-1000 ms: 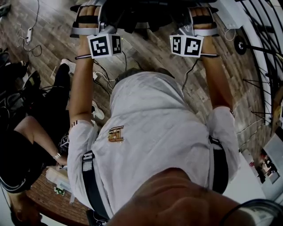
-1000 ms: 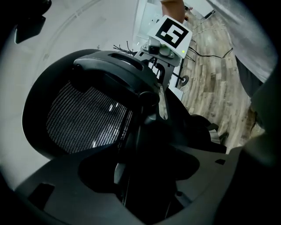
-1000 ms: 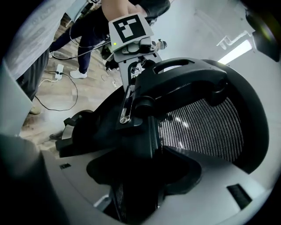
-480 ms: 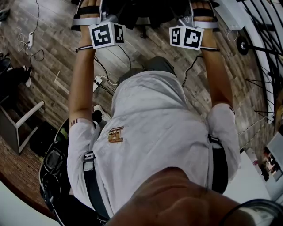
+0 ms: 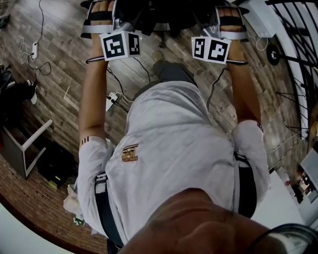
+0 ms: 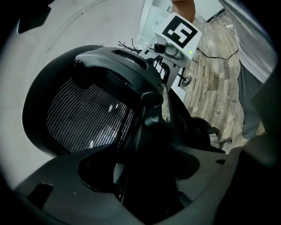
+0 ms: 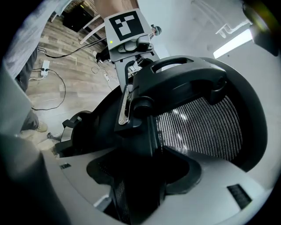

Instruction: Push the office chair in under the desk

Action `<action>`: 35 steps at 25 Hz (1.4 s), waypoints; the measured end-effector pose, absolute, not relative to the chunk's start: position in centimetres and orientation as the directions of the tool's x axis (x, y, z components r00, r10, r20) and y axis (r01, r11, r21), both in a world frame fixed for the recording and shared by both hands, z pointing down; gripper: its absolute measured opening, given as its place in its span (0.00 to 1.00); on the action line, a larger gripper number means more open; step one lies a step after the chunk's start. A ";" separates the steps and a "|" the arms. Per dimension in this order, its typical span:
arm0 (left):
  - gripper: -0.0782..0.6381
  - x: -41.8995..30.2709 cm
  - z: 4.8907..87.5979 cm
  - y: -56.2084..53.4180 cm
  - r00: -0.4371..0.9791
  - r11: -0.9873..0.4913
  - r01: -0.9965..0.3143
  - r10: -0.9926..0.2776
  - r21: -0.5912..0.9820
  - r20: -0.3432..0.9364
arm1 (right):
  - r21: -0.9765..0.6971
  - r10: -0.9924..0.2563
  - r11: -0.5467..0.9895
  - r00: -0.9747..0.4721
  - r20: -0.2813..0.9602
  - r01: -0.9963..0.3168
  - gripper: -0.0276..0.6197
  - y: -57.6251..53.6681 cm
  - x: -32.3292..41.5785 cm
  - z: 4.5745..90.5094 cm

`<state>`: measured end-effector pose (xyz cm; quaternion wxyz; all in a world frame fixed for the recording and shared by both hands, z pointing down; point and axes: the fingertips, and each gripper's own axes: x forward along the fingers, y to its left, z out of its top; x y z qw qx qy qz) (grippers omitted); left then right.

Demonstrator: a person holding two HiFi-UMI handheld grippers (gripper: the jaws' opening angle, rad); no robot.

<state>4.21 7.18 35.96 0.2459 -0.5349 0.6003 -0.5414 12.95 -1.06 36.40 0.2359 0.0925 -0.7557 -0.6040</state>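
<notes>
Advancing across the floor (image 5: 54,59) since a second ago; left gripper (image 6: 145,176) and right gripper (image 7: 140,176) fingers closed on chair (image 5: 164,12); push under way

The office chair (image 6: 92,114) is black, with a rounded back of fine mesh set in a smooth plastic rim and a thick moulded bar arching across it. In the left gripper view it fills the left and centre of the frame, very close and tilted. In the right gripper view the office chair (image 7: 197,118) fills the centre and right with its mesh at right, while in the head view only a dark part of the office chair (image 5: 149,15) shows at the top edge, centre.
</notes>
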 end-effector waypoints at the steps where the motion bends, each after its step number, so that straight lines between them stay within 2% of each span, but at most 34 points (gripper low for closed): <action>1: 0.57 3.3 36.1 6.5 -0.304 -0.160 -0.378 -0.909 -0.912 0.286 | 0.956 -0.424 0.257 -0.872 0.246 0.145 0.44 -1.8 12.0 36.6; 8: 0.57 -2.2 36.5 2.2 -0.287 -0.157 -0.384 -0.917 -0.910 0.279 | 0.956 -0.437 0.264 -0.868 0.236 0.127 0.44 -5.9 6.6 36.9; 35: 0.57 -17.2 36.5 -14.1 -0.233 -0.182 -0.367 -0.931 -0.912 0.280 | 0.953 -0.472 0.285 -0.852 0.229 0.098 0.44 -19.5 -6.8 36.9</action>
